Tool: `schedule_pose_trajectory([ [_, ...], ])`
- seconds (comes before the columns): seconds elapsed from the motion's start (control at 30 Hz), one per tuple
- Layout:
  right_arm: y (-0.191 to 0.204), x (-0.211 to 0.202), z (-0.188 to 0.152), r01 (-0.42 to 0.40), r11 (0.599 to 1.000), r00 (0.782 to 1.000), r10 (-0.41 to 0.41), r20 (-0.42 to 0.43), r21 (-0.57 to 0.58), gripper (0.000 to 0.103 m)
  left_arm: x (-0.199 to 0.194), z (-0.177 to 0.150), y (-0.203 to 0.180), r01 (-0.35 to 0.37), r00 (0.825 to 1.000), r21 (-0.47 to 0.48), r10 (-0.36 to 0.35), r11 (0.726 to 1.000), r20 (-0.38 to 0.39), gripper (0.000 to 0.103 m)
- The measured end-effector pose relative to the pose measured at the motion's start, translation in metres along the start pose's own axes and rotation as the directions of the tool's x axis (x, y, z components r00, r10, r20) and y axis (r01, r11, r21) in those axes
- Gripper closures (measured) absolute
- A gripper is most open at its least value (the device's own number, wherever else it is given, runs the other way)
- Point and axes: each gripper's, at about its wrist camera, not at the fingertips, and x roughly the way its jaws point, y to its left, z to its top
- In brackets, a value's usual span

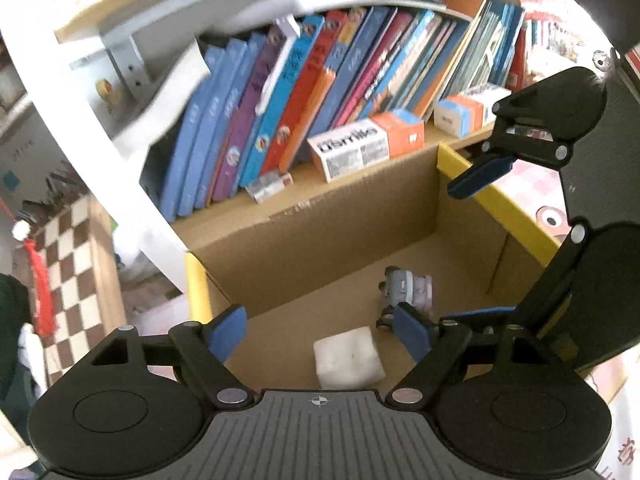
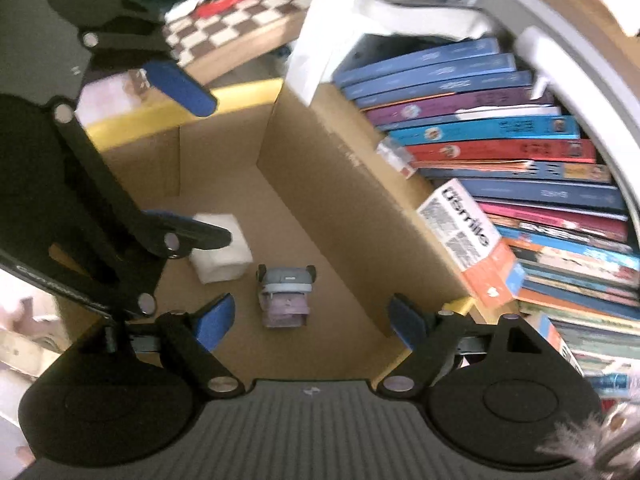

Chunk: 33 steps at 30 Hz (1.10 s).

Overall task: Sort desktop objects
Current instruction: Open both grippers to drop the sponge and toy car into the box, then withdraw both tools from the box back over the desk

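Note:
Both grippers hang over an open cardboard box point(image 1: 340, 224) with yellow-taped rims. On its floor lie a white tissue pack point(image 1: 349, 357) and a small grey and purple toy point(image 1: 406, 290). My left gripper point(image 1: 320, 330) is open, the tissue pack showing between its blue fingertips. From the right wrist, the same toy point(image 2: 285, 296) lies between the open fingers of my right gripper point(image 2: 308, 322), and the tissue pack point(image 2: 222, 254) sits left of it. The other gripper shows in each view: the right one point(image 1: 484, 240) at the right edge, the left one point(image 2: 188, 164) at the left edge, both open and empty.
Behind the box a white shelf point(image 1: 132, 92) holds a row of leaning books point(image 1: 304, 92) and small cartons point(image 1: 366, 142). The box wall point(image 2: 352, 200) rises between the toy and the books point(image 2: 520, 168). A checkered surface point(image 1: 68, 280) lies off to the left.

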Motion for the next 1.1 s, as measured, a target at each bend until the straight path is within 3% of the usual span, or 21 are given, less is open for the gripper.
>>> schedule_pose_trajectory([
  [0.17, 0.005, -0.030, -0.004, 0.052, 0.997, 0.997, -0.055, 0.060, 0.055, 0.015, -0.035, -0.005, -0.001, -0.016, 0.998, -0.005, 0.017, 1.000, 0.058, 0.019],
  [0.27, 0.011, -0.057, -0.011, 0.087, 0.990, 0.986, -0.102, 0.133, 0.112, 0.014, -0.060, -0.009, 0.002, -0.034, 0.993, -0.030, 0.037, 0.999, 0.113, 0.011],
  [0.53, 0.035, -0.125, -0.037, 0.067, 0.959, 0.953, -0.143, 0.268, 0.274, 0.012, -0.134, -0.039, 0.008, -0.015, 0.968, -0.137, 0.049, 0.990, 0.247, 0.008],
  [0.8, 0.066, -0.167, -0.068, 0.078, 0.937, 0.938, -0.184, 0.293, 0.340, 0.011, -0.180, -0.073, 0.004, 0.001, 0.954, -0.221, 0.065, 0.975, 0.292, 0.008],
  [1.1, 0.102, -0.191, -0.105, 0.097, 0.907, 0.935, -0.223, 0.274, 0.409, 0.011, -0.195, -0.111, -0.023, -0.009, 0.961, -0.226, 0.071, 0.974, 0.267, 0.008],
])
